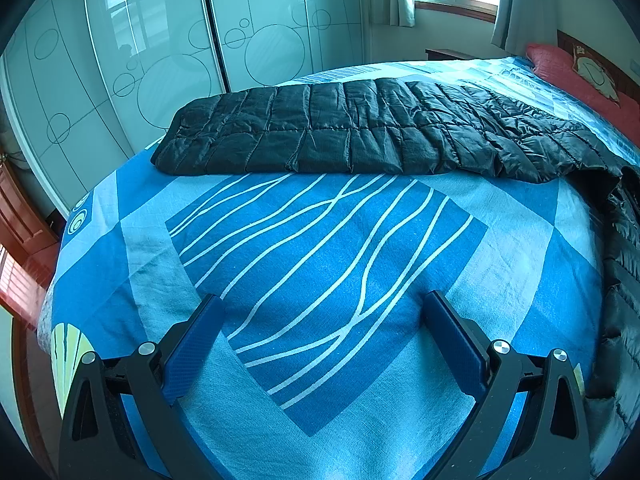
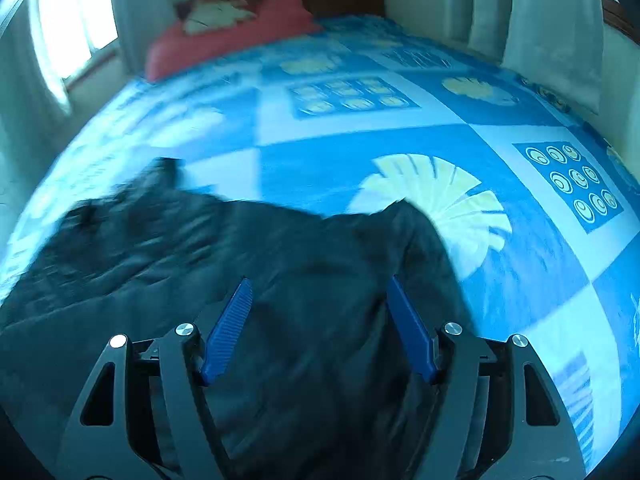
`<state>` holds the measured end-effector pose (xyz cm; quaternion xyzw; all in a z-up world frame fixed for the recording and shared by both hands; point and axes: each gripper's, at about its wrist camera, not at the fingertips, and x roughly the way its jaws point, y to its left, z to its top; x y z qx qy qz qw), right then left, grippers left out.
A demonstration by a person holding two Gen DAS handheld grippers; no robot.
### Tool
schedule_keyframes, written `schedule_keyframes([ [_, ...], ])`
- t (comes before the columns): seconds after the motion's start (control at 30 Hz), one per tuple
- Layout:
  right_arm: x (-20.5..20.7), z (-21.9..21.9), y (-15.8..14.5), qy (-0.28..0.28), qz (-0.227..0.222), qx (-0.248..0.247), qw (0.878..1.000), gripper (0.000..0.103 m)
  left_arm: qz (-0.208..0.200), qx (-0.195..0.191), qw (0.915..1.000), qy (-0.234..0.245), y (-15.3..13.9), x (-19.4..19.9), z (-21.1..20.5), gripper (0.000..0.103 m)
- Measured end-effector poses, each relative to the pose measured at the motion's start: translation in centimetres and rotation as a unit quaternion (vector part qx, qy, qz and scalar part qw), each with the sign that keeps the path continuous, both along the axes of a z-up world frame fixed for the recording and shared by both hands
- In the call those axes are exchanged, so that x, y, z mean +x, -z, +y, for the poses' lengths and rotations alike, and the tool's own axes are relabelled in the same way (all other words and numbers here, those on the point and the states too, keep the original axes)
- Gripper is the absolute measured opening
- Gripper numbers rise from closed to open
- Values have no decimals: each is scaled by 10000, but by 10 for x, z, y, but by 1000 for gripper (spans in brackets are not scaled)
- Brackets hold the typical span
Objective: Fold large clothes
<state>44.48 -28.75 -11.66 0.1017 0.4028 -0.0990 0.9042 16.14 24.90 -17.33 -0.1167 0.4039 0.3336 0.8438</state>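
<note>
While the black quilted puffer jacket (image 1: 360,128) lies stretched across the blue patterned bedspread (image 1: 320,280), the right gripper (image 2: 320,320) hovers open-jawed over its slippery fabric and the left gripper (image 1: 320,328) waits empty and wide, so pinching both layers firmly seems wise.

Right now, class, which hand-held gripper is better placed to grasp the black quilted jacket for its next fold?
Right hand-held gripper: open directly over the black quilted jacket. The left hovers over bare blue patterned bedsheet.
</note>
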Motion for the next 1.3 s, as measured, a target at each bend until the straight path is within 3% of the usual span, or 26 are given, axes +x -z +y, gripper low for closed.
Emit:
schedule_keyframes([
  [0.07,-25,12,-5,-112,-111,-118,9998,91,-4,-8,10000,0,0,0,1,99],
  [0.17,-66,25,-4,-166,-121,-300,9993,92,-6,2,10000,-1,0,0,0,99],
  [0.3,-89,31,7,-210,-40,-219,9995,92,-13,-6,10000,0,0,0,0,99],
  [0.53,-83,43,34,-278,244,-647,9972,95,-13,-2,10000,-1,0,0,-1,99],
  [0.87,-85,48,38,-275,251,-859,9956,97,58,-130,9999,10,-3,1,3,99],
  [1.13,-86,48,38,-282,228,-860,9956,97,-389,-824,9954,293,-17,-11,30,99],
  [1.3,-87,48,37,-288,225,-904,9952,97,-716,-1104,9912,161,-19,-19,71,99],
])
